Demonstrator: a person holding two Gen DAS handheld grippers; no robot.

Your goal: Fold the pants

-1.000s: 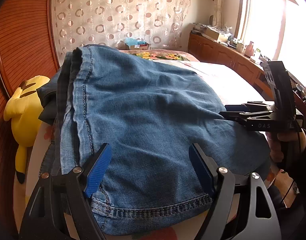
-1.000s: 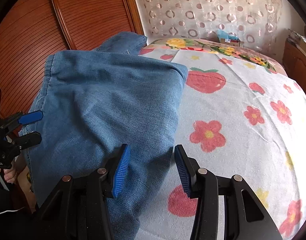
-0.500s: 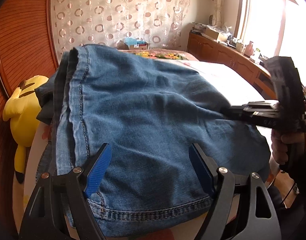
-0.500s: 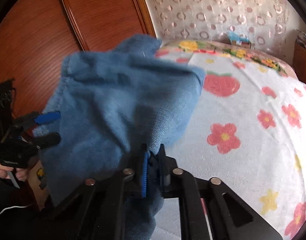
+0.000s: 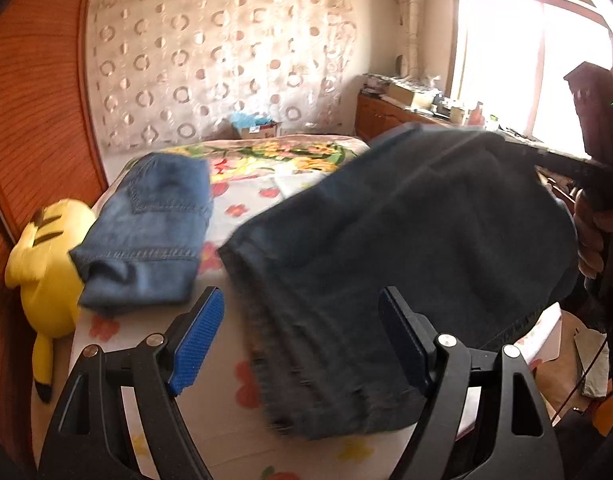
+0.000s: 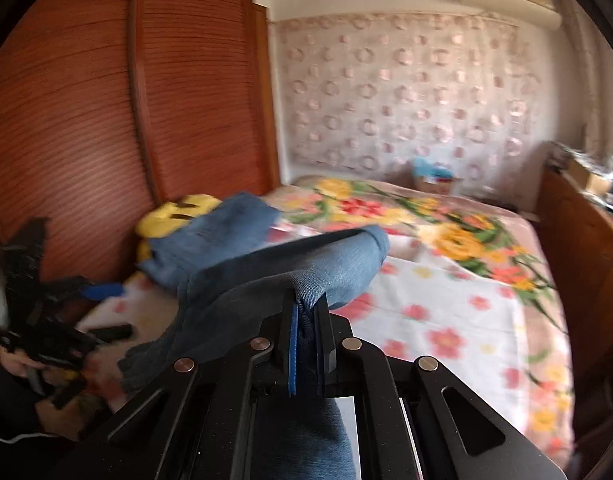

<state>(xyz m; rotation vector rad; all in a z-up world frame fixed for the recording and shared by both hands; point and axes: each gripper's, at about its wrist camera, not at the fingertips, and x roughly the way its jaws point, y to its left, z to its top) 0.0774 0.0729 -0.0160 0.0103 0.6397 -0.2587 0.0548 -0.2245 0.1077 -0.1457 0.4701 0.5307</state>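
Observation:
The blue jeans [image 5: 426, 240] hang lifted over the bed, blurred, with one edge pinched in my right gripper [image 5: 546, 158] at the upper right. Their pocket end [image 5: 146, 232] still lies flat on the sheet at the left. In the right wrist view my right gripper [image 6: 306, 320] is shut on a fold of the jeans [image 6: 298, 264]. My left gripper [image 5: 302, 340] stands open low in front. The jeans' lower hem hangs between its blue pads [image 5: 198, 340] without being pressed. It also shows as my left gripper [image 6: 66, 312] at the left, held by a hand.
A flowered sheet [image 5: 258, 196] covers the bed. A yellow plush toy [image 5: 46, 248] lies at the bed's left edge against the wooden wardrobe [image 6: 106, 120]. A wooden sideboard [image 5: 390, 120] with clutter stands under the window at the right. A cardboard box [image 5: 254, 128] sits beyond the bed.
My right gripper closed on the edge of the jeans and rose, pulling the denim up off the bed and uncovering the sheet. My left gripper lifted a little and stayed open.

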